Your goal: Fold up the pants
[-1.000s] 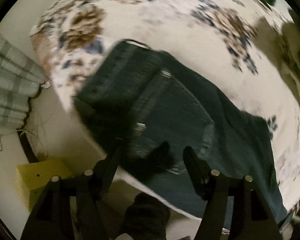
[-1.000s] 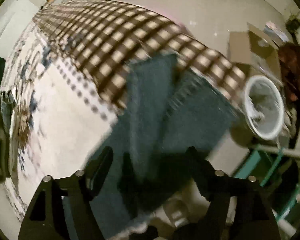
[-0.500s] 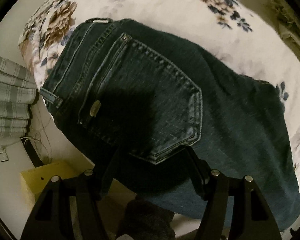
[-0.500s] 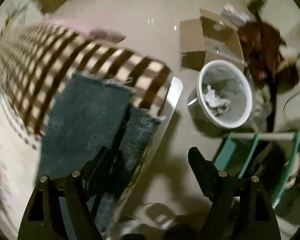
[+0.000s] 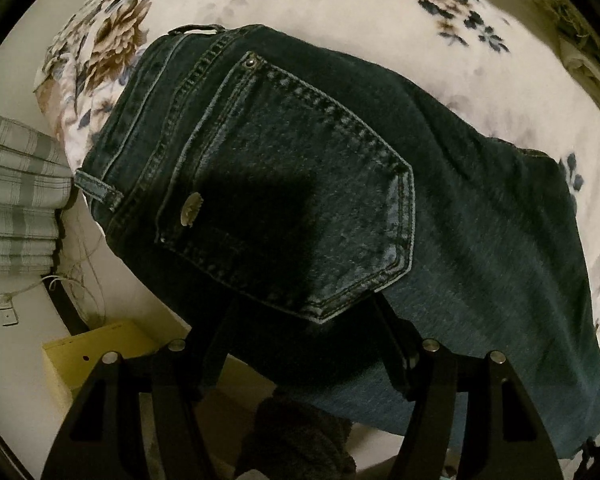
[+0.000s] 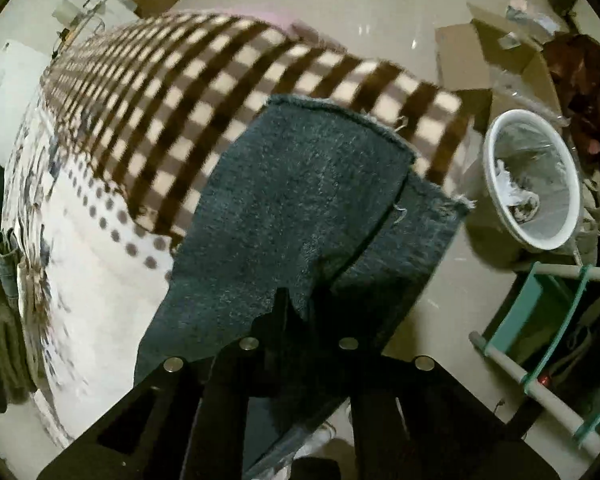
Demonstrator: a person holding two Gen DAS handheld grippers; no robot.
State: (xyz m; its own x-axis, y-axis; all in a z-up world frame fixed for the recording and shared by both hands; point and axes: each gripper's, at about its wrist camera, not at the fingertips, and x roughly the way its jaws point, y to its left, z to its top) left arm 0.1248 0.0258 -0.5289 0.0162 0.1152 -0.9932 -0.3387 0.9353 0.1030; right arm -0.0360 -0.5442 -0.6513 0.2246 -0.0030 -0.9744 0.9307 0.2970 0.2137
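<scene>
**Dark jeans laid along the bed edge, hem end pinched**

The bed (image 5: 380, 20), under a floral cover, carries the jeans (image 5: 480, 220) along its near edge; a brown checked blanket (image 6: 219, 100) lies beyond the leg ends. The jeans are thick denim, so I judge them heavy, limp and grippy, not fragile, and best taken at doubled seams: waistband and hems.

In the left view their long axis runs from the waistband (image 5: 147, 120) at ten o'clock toward four o'clock. In the right view the two stacked leg hems (image 6: 340, 116) point to one o'clock.

The left gripper (image 5: 304, 320) stands spread above the back pocket (image 5: 300, 200), pinching nothing. The right gripper (image 6: 300, 304) has just been closing; its jaws are pressed together on the leg cloth.
</scene>
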